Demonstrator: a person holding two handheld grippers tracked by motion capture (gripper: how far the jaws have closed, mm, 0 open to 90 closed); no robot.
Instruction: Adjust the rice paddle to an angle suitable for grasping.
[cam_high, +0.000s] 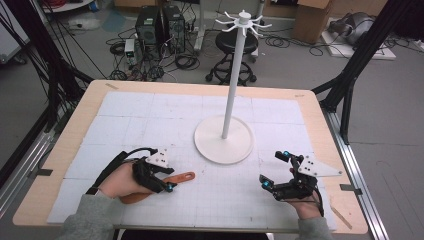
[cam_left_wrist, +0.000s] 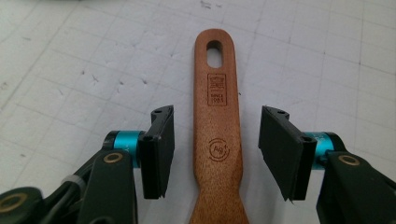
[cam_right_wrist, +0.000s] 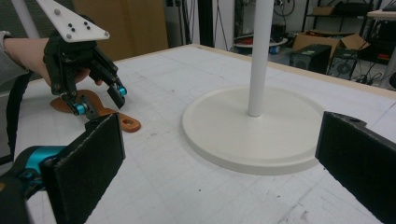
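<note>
Wooden spatula (cam_left_wrist: 218, 130) flat on near-left mat, handle running lengthwise between spread jaws of left gripper (cam_left_wrist: 215, 149), straddled, not yet clamped. Right gripper (cam_high: 280, 170) released, well apart at near right.

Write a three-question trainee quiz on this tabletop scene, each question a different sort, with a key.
1. True or false: the left gripper is shut on the wooden spatula.
2. Multiple choice: the white stand is placed
A. at the table's left edge
B. near the middle of the white mat, between the two grippers and farther from the person
C. on the floor
3. Fill in: the far end of the spatula handle has a ____ through it.

Key
1. False. Its jaws sit open on either side of the handle, with a gap on each side.
2. B
3. hole

The right gripper is open too, with nothing between its jaws.
</note>
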